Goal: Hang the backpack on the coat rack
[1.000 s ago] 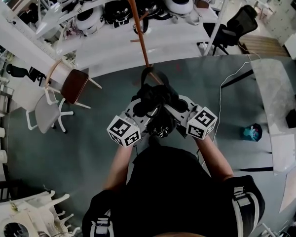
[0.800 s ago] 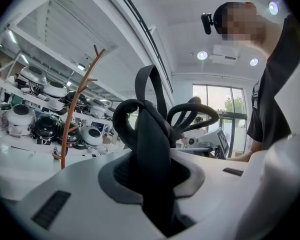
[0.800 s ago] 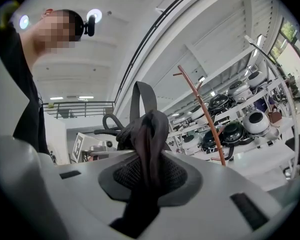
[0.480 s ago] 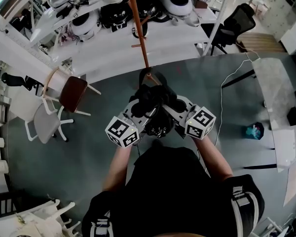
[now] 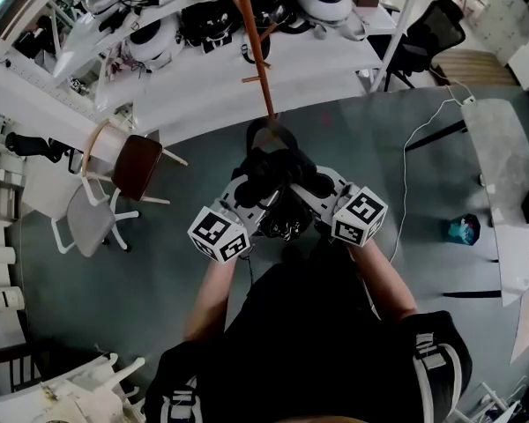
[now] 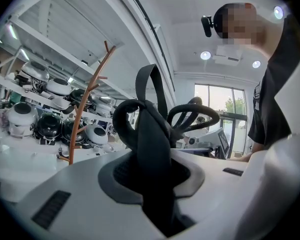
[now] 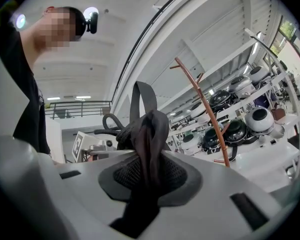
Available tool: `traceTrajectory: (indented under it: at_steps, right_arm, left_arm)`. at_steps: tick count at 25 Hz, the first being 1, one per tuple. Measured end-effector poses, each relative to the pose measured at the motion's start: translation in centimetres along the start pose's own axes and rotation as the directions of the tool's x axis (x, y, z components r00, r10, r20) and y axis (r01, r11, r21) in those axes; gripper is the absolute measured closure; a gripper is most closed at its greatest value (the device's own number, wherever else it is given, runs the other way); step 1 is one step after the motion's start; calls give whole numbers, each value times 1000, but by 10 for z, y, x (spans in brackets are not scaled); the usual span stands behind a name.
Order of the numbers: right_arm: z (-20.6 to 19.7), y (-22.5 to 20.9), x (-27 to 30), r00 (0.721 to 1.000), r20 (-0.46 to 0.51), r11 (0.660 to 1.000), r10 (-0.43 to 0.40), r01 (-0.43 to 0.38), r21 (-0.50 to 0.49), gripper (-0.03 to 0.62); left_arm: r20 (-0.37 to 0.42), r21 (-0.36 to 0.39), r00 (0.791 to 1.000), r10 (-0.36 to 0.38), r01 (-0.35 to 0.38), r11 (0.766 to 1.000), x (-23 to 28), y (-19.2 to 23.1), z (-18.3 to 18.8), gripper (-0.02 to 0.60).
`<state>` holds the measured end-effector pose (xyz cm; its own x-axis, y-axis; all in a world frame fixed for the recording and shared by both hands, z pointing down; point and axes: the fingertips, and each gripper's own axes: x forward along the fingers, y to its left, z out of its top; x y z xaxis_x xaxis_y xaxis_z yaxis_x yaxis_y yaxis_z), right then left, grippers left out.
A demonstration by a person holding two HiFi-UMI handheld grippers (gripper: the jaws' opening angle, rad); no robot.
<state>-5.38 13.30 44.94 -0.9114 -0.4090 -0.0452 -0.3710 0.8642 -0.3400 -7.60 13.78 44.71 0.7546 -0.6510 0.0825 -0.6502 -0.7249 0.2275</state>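
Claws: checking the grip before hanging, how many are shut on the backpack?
2: left claw on a strap left of the backpack; right claw on bunched strap at its right. None hidden.

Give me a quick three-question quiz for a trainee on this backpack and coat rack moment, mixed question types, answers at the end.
1. True or false: the backpack already hangs on the coat rack.
2. The left gripper is shut on: A a black backpack strap, B a chair leg, C nothing.
3. How many grippers hold the backpack?

Key
1. False: it is in the grippers, on no hook.
2. A.
3. Two: the right gripper also pinches bunched black fabric of the backpack.
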Motion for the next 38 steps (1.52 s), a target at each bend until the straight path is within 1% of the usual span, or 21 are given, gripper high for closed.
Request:
traceTrajectory:
  at_steps: [5, 10, 13, 22, 29, 32, 38]
  right_arm:
    - [2, -25, 17, 1000, -19, 999, 24, -23, 36, 496]
    - [10, -64, 35, 996, -38, 996, 78, -76, 56, 496]
    - [20, -90, 49, 992, -58, 993, 112, -109, 47, 496]
    - [57, -156, 71, 983, -55, 984, 175, -173, 33, 496]
    - [72, -190, 73, 974, -71, 976, 217, -215, 32, 496]
    - [73, -198, 75, 967, -84, 970, 241, -239, 33, 496]
    - [74, -209, 79, 958, -109, 964, 264, -260, 55, 496]
  left_arm:
    - [-19, -22, 999, 33, -33, 999, 14, 26, 2, 469]
    - [-17, -39, 996, 90, -90, 995, 43, 57, 6, 469]
    - [-12, -45, 992, 126, -126, 991, 61, 79, 14, 469]
    - [13, -19, 983, 186, -185, 983, 118, 124, 43, 469]
    - [15, -12, 974, 228, -228, 974, 151, 138, 52, 469]
    - [22, -22, 968, 250, -250, 968, 157, 142, 52, 469]
    - [30, -35, 957, 289, -288, 957, 164, 150, 53, 469]
